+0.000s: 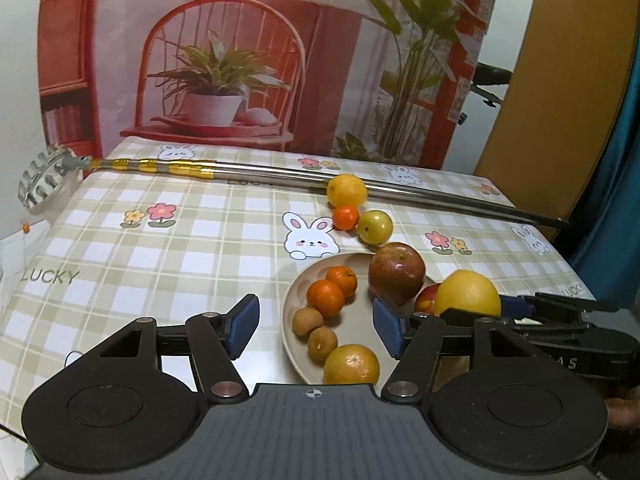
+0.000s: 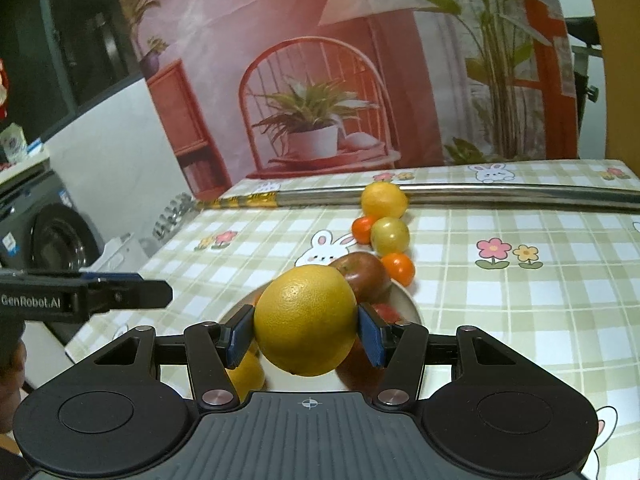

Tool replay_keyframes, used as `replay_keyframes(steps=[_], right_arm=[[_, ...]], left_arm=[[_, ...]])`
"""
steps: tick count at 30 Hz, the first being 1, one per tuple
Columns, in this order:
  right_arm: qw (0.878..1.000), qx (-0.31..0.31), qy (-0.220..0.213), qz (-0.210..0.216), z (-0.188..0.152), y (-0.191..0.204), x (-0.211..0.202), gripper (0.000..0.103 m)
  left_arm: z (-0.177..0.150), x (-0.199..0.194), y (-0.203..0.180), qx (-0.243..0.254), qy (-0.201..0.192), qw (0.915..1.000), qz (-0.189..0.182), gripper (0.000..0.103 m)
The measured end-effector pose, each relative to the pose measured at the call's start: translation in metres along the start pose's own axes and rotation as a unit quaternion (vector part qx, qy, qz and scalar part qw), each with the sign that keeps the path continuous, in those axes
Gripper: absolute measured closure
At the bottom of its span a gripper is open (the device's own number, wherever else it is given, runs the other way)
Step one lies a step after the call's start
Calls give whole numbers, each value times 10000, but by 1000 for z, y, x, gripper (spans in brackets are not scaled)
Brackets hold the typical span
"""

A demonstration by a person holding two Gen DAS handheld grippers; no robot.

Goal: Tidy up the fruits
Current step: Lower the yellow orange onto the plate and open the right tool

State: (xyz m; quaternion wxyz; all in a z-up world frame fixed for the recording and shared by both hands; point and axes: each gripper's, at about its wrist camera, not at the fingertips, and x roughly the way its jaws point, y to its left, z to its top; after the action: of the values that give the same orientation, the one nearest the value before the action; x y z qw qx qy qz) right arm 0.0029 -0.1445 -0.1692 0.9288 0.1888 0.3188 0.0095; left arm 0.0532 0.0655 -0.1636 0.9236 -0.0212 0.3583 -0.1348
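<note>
Clamped between my right gripper's [image 2: 306,334] blue pads, just ahead of me, a large yellow citrus [image 2: 306,320] hangs over the crowded plate [image 1: 289,322] — my left gripper [image 1: 314,326] gapes empty — careless release could scatter fruit.

Both cameras ride low behind their own jaws, tilted down across the checked tablecloth [image 1: 160,264] toward the printed backdrop [image 1: 248,40]. Left view looks close over the plate [image 1: 290,312]; right view comes in from the plate's other side. Both share plate, loose fruit and the metal pole [image 2: 500,192].
</note>
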Motion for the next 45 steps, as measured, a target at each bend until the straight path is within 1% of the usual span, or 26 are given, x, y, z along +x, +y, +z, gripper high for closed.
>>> replay_keyframes(steps=[6, 8, 12, 19, 25, 35, 42, 45], right_arm=[[9996, -129, 237, 48, -6, 4, 7, 52], [9993, -171, 316, 74, -7, 6, 10, 51], [9981, -333, 506, 145, -12, 10, 17, 51], [9957, -415, 814, 174, -19, 14, 28, 51], [9940, -397, 1008, 170, -24, 11, 34, 52], [9928, -286, 1151, 166, -30, 5, 41, 51], [9934, -280, 1081, 253, -30, 4, 39, 50], [9939, -336, 1018, 263, -29, 7, 36, 46]], left_arm=[[-2, 1, 5, -156, -13, 9998, 80, 35], [-3, 1, 6, -176, -25, 9998, 108, 30], [-5, 2, 4, -195, -26, 9997, 147, 27], [-6, 3, 5, -249, 19, 9995, 198, 17], [-8, 5, -1, -112, 72, 9996, 234, 13], [-10, 6, -2, -99, 139, 9995, 267, 10], [-11, 6, -2, -101, 162, 9994, 298, 9], [-11, 6, -3, -101, 157, 9994, 296, 8]])
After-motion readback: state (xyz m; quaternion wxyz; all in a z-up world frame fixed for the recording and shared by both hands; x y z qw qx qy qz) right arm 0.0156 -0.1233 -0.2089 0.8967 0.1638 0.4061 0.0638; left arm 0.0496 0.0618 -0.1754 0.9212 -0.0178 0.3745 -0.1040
